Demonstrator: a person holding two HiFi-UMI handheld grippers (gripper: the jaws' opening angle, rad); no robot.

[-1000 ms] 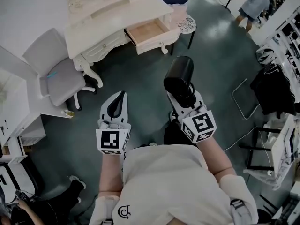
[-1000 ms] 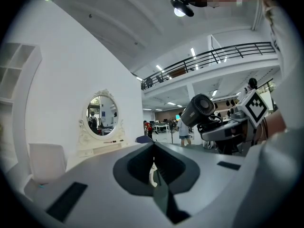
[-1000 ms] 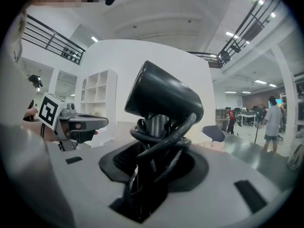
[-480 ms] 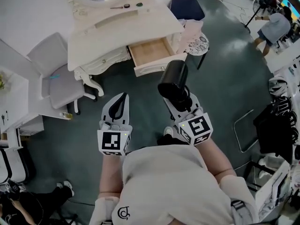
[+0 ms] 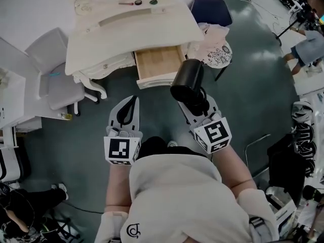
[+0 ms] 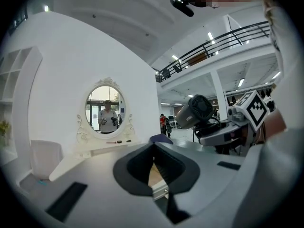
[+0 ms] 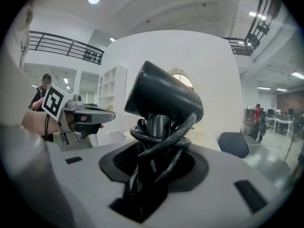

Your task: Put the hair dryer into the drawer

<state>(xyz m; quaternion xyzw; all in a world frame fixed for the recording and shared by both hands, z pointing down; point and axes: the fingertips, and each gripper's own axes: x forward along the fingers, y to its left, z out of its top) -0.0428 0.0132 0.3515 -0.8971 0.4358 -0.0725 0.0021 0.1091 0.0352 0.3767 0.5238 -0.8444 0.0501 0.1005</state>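
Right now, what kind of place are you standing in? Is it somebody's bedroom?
Probably not a real bedroom: more likely a big workshop hall with a pretend bedroom corner. There is a cream dressing table with an oval mirror and an open drawer, but a balcony railing runs high overhead.

The black hair dryer [image 5: 187, 82], cord wound around its handle, stands upright, clamped in the right tool [image 5: 196, 104], near the pulled-out, pale-wood drawer [image 5: 156, 64].
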